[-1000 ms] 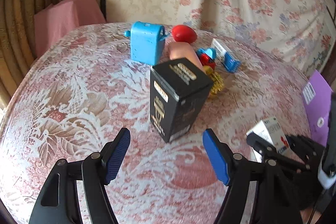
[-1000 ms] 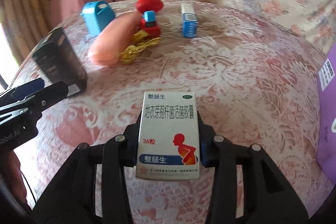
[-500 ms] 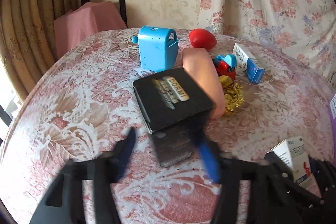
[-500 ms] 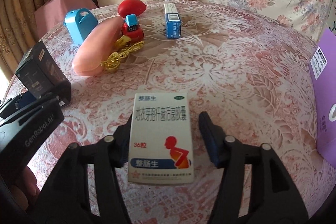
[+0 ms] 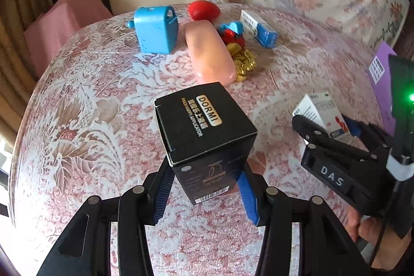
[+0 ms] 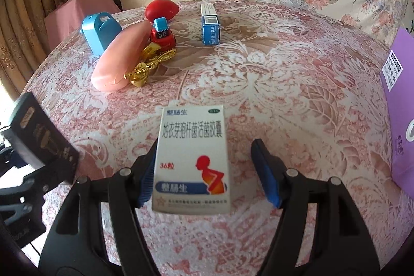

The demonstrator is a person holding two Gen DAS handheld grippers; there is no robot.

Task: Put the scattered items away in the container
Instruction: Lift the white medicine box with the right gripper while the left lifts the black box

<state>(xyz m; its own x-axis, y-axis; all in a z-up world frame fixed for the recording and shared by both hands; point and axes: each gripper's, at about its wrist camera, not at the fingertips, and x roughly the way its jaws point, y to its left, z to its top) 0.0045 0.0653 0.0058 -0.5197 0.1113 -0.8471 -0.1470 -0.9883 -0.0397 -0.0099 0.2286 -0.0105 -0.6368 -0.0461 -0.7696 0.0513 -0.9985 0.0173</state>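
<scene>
My left gripper (image 5: 205, 194) is shut on a black DORMI box (image 5: 207, 131) and holds it above the tablecloth; the same box shows at the left edge of the right wrist view (image 6: 38, 141). My right gripper (image 6: 205, 177) stands open. A white medicine box (image 6: 191, 159) with a red figure leans on its left pad, with a wide gap to the right pad. A purple container (image 6: 398, 107) stands at the table's right edge.
At the back of the round lace-covered table (image 6: 284, 84) lie a blue plastic box (image 6: 101, 30), a pink case (image 6: 119, 61), a red oval thing (image 6: 161, 8), a small toy car (image 6: 161, 34), a gold chain (image 6: 147, 66) and a blue-white carton (image 6: 209, 22).
My left gripper has shut on the black box and lifted it off the table. My right gripper has opened, and the white medicine box is no longer clamped.
</scene>
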